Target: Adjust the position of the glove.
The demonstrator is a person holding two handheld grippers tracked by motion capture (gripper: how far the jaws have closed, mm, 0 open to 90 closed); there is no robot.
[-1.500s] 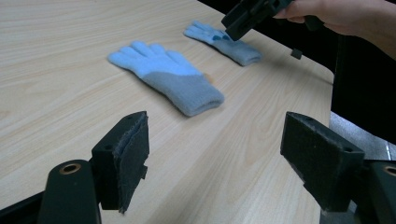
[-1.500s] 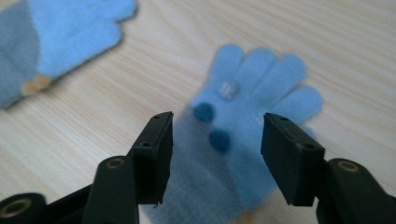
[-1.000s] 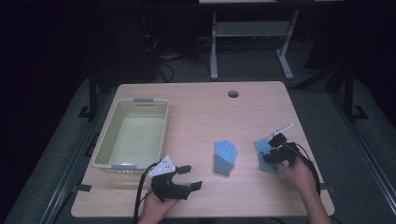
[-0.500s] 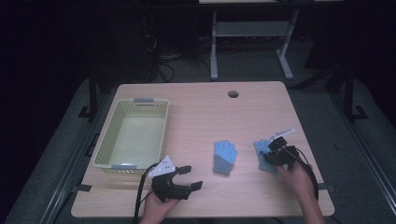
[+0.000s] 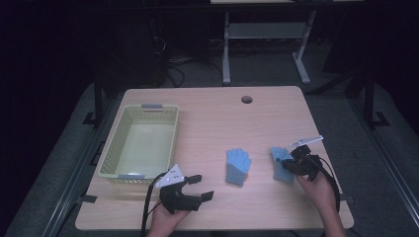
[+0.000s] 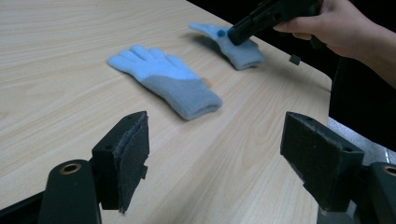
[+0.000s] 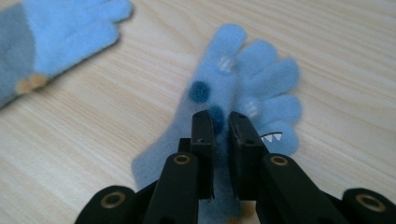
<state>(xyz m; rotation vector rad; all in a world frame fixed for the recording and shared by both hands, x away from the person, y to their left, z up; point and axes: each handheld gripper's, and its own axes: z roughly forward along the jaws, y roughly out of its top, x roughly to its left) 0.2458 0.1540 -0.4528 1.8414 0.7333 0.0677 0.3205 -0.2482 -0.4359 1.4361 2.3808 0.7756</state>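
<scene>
Two light blue knit gloves lie on the wooden table. The plain one (image 5: 238, 165) (image 6: 166, 86) (image 7: 60, 32) is at the middle. The other glove (image 5: 280, 163) (image 7: 252, 79), with dark pom-poms and a stitched face, lies to its right. My right gripper (image 5: 291, 165) (image 7: 222, 121) rests on this glove, its jaws nearly closed and pinching a fold of its fabric. My left gripper (image 5: 202, 186) (image 6: 215, 158) stands open near the front edge, left of the plain glove, holding nothing. The right gripper (image 6: 261, 18) and its hand also appear in the left gripper view.
A pale green plastic basket (image 5: 111, 148) stands on the left of the table. A cable hole (image 5: 246, 99) sits near the far edge. Bare wood lies between the basket and the gloves. Dark floor and a metal stand lie beyond the table.
My right gripper has sunk slightly toward the near edge on the right glove. The left gripper and the plain glove have stayed put.
</scene>
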